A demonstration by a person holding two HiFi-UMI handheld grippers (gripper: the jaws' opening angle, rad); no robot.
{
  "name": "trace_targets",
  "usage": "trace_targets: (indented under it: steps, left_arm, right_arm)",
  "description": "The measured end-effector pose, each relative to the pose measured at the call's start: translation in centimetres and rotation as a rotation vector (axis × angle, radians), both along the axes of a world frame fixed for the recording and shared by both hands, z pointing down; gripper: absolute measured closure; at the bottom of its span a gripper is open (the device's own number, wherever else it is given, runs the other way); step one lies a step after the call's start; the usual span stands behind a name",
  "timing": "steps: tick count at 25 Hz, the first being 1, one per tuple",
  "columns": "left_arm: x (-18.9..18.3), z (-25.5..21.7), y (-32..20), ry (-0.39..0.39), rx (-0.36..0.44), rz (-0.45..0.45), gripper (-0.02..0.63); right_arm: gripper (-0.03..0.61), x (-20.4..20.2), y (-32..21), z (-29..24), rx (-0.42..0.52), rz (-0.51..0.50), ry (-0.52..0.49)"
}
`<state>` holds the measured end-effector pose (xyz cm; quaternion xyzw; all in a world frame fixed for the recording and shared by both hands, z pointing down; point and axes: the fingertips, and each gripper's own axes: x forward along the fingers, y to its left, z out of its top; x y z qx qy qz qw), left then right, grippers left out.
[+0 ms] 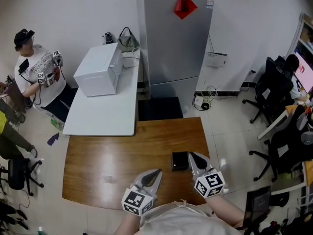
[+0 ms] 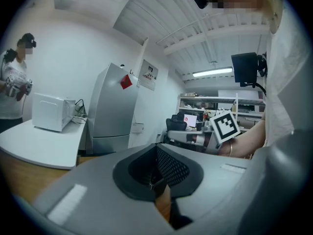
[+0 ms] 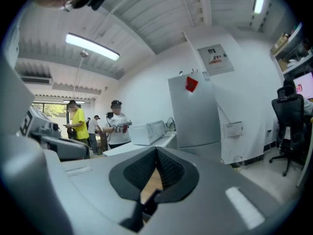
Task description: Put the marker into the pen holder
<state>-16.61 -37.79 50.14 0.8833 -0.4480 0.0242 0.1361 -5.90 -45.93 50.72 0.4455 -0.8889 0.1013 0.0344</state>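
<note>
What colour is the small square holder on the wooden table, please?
The small square holder is black, clearest in the head view.

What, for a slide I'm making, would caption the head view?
Shut and empty, the left tool and right tool hover over the wooden table, a black pen holder beside the right one.

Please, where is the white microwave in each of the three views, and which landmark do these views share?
Head view: microwave at upper left, on the white table.
Left gripper view: microwave at the left edge, at mid-height.
Right gripper view: microwave just left of centre, small and far.
Shared landmark: the grey fridge with a red sticker, right of the microwave in every view.
</note>
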Motion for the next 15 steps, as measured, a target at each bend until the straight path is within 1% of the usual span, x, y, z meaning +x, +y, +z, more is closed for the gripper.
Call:
trace_targets:
  steps: [3, 5, 10, 15]
  left_arm:
    - [-0.3, -0.4, 0.3, 0.012, 0.017, -0.014, 0.6]
    - [-0.7, -0.9, 0.5, 0.019, 0.034, -0.022, 0.6]
    - [-1.8, -3.1, 1.8, 0.02, 0.115, -0.056, 0.6]
    - [-1.8, -3.6, 3.9, 0.046, 0.116, -0.029, 0.6]
  right_arm:
    - [0.578, -0.1, 2.2, -3.7, 0.081, -0.022, -0.028]
    - [0.578, -0.1, 3.6, -4.6, 0.102, -0.029, -0.029]
    - [0.578, -0.2, 6.8, -4.5, 0.07, -0.014, -0.045]
    - [0.578, -0.2, 9.9, -4.4, 0.054, 0.003, -0.049]
